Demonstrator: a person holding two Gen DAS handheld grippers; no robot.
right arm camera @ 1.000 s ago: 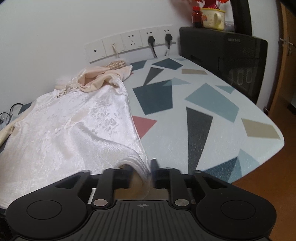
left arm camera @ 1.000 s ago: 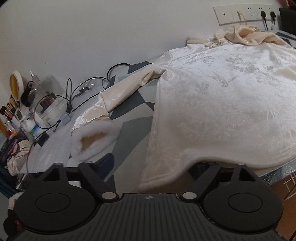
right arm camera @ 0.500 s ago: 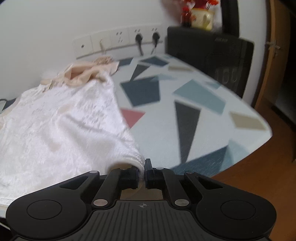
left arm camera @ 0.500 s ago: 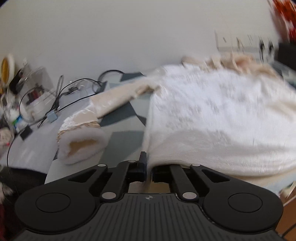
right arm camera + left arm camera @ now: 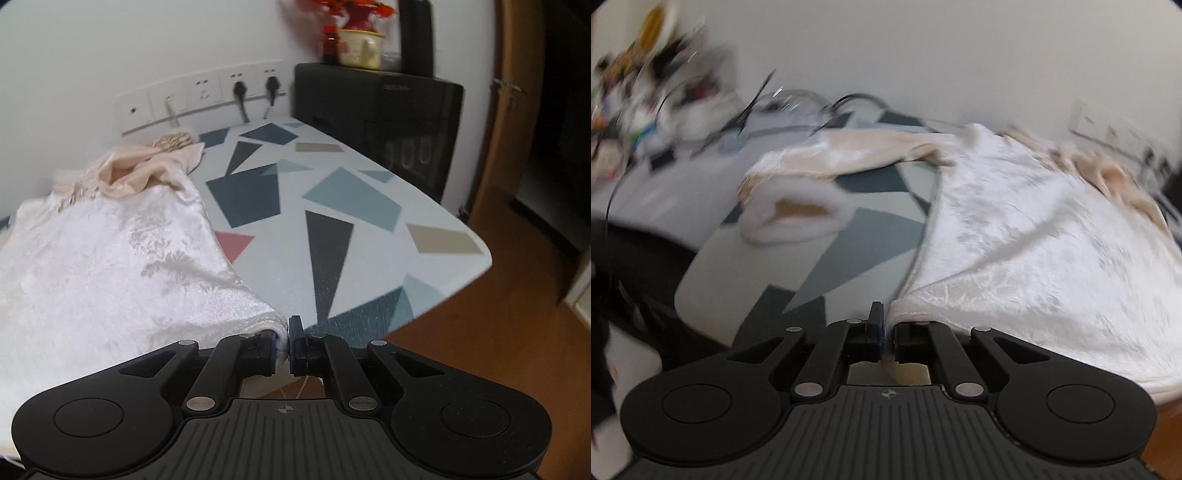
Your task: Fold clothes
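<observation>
Left wrist view shows your left gripper with its jaws pressed together on the near left corner of the cream garment, pinching the hem where it meets the front edge of the desk. The garment lies spread over the patterned desk top, body toward you, collar bunched at the far end by the wall. One sleeve stretches away to the left and ends in a fluffy cuff resting flat on the desk. In the right wrist view your right gripper has its jaws pinching the other hem corner of the garment, just beside the bare patterned part of the desk. You hold both bottom corners at once, so the hem stays level and taut between your hands; that looks like the set-up for carrying the lower edge up toward the collar in one fold. The left view is blurred. Keep the two corners moving together, or the slippery cloth will likely skew, and watch that the loose sleeve does not drag into the cables and clutter at the far left.
</observation>
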